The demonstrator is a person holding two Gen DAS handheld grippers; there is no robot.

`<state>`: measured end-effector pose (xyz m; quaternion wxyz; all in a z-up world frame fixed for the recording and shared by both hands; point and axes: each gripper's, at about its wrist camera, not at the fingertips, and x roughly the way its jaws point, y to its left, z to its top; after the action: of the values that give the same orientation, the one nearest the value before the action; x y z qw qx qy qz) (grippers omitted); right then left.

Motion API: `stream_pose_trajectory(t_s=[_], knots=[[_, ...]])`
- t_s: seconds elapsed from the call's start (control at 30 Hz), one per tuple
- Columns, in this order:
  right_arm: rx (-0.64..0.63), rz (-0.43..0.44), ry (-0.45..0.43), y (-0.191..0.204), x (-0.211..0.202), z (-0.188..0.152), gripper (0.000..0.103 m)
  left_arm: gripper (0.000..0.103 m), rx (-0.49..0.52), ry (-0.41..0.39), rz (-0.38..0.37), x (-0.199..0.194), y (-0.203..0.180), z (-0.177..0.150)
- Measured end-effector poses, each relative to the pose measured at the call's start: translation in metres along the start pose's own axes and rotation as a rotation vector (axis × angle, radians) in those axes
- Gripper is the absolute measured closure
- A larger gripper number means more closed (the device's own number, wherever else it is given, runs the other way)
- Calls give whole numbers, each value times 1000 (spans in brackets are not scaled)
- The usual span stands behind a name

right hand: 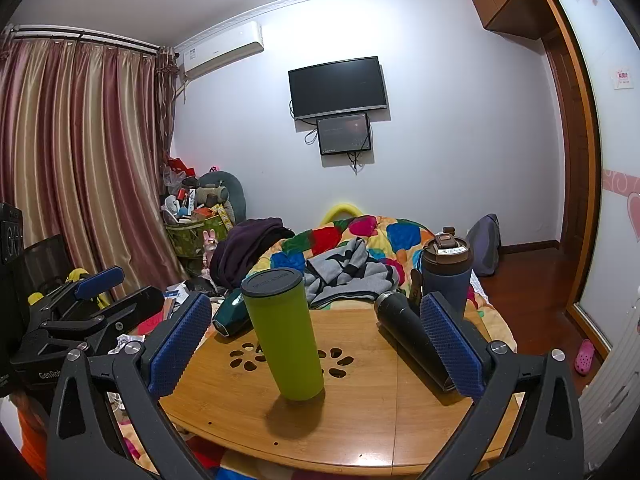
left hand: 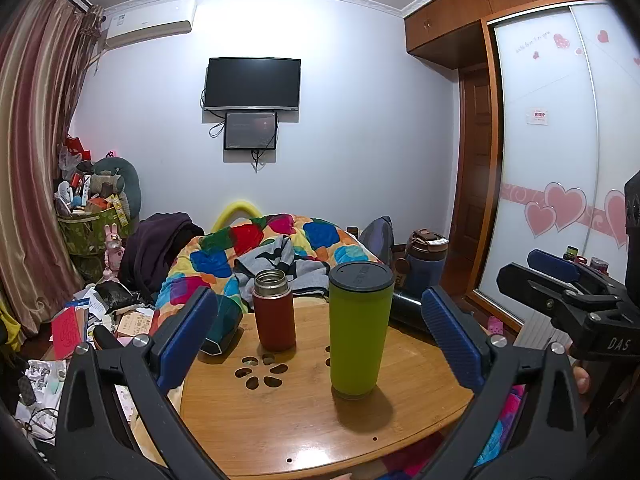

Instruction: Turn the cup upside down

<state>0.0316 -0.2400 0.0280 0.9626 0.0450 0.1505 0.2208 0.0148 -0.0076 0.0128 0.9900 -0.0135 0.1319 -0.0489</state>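
A tall green cup (left hand: pixel 359 330) with a dark lid end up stands on the round wooden table (left hand: pixel 280 432); it also shows in the right wrist view (right hand: pixel 283 334). My left gripper (left hand: pixel 320 340) is open and empty, its blue pads on either side of the table view, short of the cup. My right gripper (right hand: pixel 316 344) is open and empty, with the green cup between and beyond its fingers. The right gripper shows at the right edge of the left wrist view (left hand: pixel 560 280); the left gripper shows at the left of the right wrist view (right hand: pixel 96 300).
A red flask (left hand: pixel 275 310) with an open steel mouth stands behind the green cup. A dark green cup (left hand: pixel 224 324) lies on its side at the table's left. A black bottle (right hand: pixel 412 340) lies on the right. A blue tumbler (right hand: pixel 446 272) stands behind it. A colourful quilt (left hand: pixel 248 248) covers the bed beyond.
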Motion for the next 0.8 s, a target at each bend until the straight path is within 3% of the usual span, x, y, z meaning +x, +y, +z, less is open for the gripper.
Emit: stream_pose_trajectory(t_s=[0.8], knots=[[2, -1, -1, -1, 0, 1, 0, 0, 9, 4, -10, 3, -1, 0]])
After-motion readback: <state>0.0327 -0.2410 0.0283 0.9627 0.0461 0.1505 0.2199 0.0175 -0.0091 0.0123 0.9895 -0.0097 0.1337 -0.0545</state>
